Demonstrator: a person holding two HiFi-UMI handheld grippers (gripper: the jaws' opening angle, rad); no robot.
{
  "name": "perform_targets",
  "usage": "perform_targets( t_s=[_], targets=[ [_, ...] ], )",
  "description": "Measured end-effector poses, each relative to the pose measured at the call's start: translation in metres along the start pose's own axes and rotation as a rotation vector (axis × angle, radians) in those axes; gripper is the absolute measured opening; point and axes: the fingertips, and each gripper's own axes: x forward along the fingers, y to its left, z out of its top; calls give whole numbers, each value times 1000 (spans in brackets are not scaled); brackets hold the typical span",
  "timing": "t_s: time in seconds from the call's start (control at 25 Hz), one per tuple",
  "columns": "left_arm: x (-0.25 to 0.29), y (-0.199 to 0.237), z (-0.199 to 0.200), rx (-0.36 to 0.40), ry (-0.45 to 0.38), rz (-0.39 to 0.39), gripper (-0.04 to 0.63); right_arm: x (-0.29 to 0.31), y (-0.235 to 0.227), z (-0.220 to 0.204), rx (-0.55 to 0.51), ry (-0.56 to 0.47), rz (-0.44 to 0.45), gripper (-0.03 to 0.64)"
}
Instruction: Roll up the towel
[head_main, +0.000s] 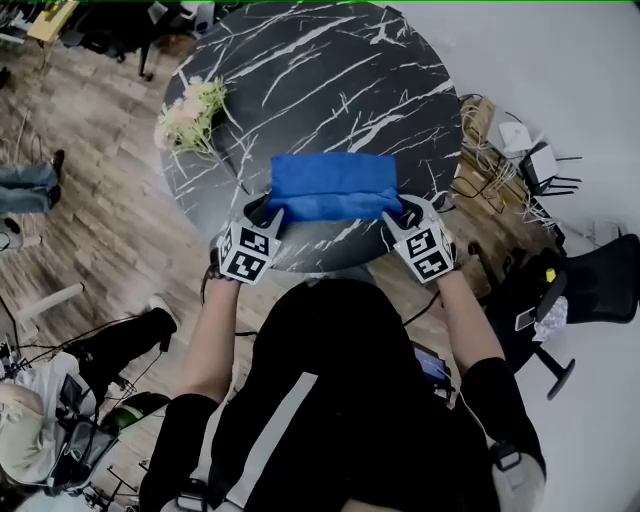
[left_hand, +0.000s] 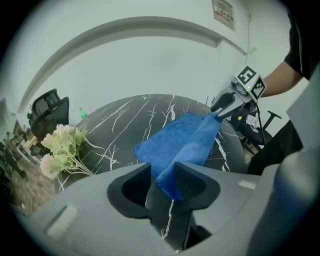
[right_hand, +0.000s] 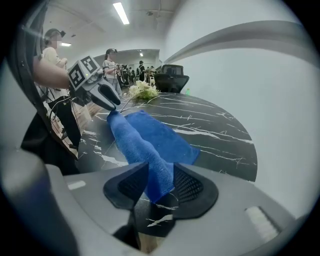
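The towel (head_main: 333, 187) is lying on the near part of the counter (head_main: 320, 70), spread flat toward the far side, while its near edge is being carried as a thick fold between the two claws. The left claw (left_hand: 162, 172) is being held partly open at the towel's near left corner. The fold is sitting between the jaws with a gap showing on one side, so no firm pinch is being made. The right claw (right_hand: 160, 172) is being held about as wide at the near right corner, where the fold is filling most of the opening and appears to be only loosely kept. The step in hand is judged to be the start of the roll, with the near edge being turned over and let down. For the next move, a fresh hold on the fold is being called for, followed by a turn toward the far side, both claws being moved together so that the roll is kept even and tight.
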Motion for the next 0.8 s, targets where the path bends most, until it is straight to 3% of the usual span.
perform_targets(
  t_s=[0.32, 0.68, 0.8],
  targets=[
    [-11, -18, 3, 29, -76, 32, 127, -16, 25, -3, -10, -54, -18, 155],
    [-5, -45, -15, 86, -30, -25, 144, -6, 35, -20, -19, -4, -9, 155],
    [6, -47, -23, 116, 4, -28, 183, -3, 32, -20, -12, -6, -3, 155]
  ],
)
